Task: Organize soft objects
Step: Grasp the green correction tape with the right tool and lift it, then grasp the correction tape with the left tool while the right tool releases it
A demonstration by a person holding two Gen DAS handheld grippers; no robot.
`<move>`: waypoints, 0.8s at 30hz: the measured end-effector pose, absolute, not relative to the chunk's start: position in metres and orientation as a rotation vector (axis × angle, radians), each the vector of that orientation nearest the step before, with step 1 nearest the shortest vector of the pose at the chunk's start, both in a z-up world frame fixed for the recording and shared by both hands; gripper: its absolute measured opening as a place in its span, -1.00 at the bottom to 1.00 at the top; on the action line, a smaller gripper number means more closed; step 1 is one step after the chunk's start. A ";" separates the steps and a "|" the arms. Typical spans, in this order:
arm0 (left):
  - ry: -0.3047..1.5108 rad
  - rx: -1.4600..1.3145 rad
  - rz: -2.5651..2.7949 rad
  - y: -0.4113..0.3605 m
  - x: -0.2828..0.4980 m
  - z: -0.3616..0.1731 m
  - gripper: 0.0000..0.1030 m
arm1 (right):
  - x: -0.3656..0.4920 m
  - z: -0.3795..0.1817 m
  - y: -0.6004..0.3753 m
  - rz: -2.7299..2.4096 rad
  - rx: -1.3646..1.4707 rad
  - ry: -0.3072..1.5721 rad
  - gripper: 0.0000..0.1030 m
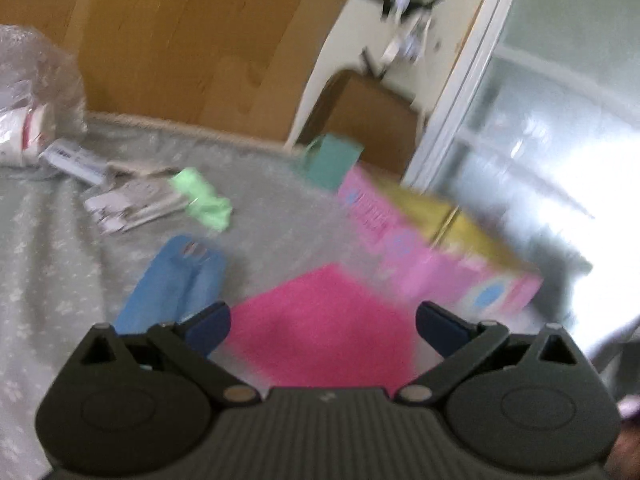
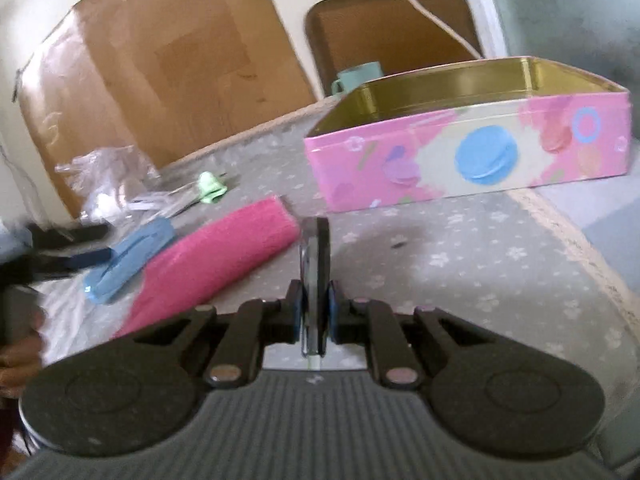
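The left gripper (image 1: 322,328) is released, its blue pads (image 1: 210,326) standing wide apart with nothing pressed between them. Beyond the gap lies a pink towel (image 1: 320,328), spread on the grey flowered cloth (image 1: 52,272); its near edge is hidden behind the gripper's body, and blur smears its outline. Left of it sits a folded blue cloth (image 1: 172,280), its lower end cut off by the left finger. Farther back, a small green cloth (image 1: 202,198) rests against some papers (image 1: 128,204) whose print is too blurred to read. A clear plastic bag (image 1: 36,92) is cut off at the left edge.

The right gripper (image 2: 315,308) is clenched on a thin, flat object (image 2: 315,276) held edge-on; it may be a small glossy card or case, but only its narrow edge shows. The pink tin (image 2: 472,156), open and gold inside, stands ahead and to the right on the cloth, well apart from the towel. From this side the towel (image 2: 216,264) looks like a long roll, with the blue cloth (image 2: 128,260) just beside it on the left. The other gripper enters as a dark blur at the left edge, near the blue cloth. A teal mug (image 2: 356,76) is half hidden behind the tin's far corner, and brown cardboard (image 2: 160,60) leans against the wall.
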State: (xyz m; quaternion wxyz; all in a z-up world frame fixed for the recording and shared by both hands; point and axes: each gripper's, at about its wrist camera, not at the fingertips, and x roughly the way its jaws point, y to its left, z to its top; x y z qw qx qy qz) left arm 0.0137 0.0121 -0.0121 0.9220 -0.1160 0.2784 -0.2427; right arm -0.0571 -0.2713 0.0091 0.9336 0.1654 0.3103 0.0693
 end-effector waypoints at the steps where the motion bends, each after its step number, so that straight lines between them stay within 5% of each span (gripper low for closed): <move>1: 0.554 -0.279 -0.508 0.013 0.009 -0.006 0.99 | -0.058 0.010 -0.272 0.127 0.316 0.625 -0.51; 2: 0.530 -0.300 -0.530 0.010 0.003 0.004 0.99 | -0.059 0.010 -0.271 0.106 0.288 0.616 -0.45; 4: 0.497 -0.266 -0.578 -0.008 -0.006 0.023 0.99 | -0.062 0.009 -0.267 0.043 0.205 0.595 0.06; 11: 0.693 -0.148 -0.762 -0.106 0.006 0.037 0.99 | -0.079 0.005 -0.252 0.084 0.102 0.540 0.32; 13: 0.767 -0.106 -0.770 -0.133 0.012 0.027 0.99 | -0.076 0.001 -0.247 0.081 0.072 0.552 0.25; 15: 0.815 -0.063 -0.759 -0.155 0.019 0.015 0.96 | -0.071 -0.005 -0.248 0.077 0.049 0.574 -0.18; 18: 0.905 -0.053 -0.735 -0.171 0.028 -0.006 0.80 | -0.072 -0.006 -0.255 0.083 0.079 0.558 -0.19; 21: 0.927 -0.083 -0.745 -0.176 0.032 -0.019 0.38 | -0.077 -0.006 -0.264 0.109 0.143 0.521 -0.20; 24: 0.940 -0.118 -0.797 -0.181 0.032 -0.019 0.38 | -0.078 0.003 -0.264 0.085 0.139 0.463 -0.20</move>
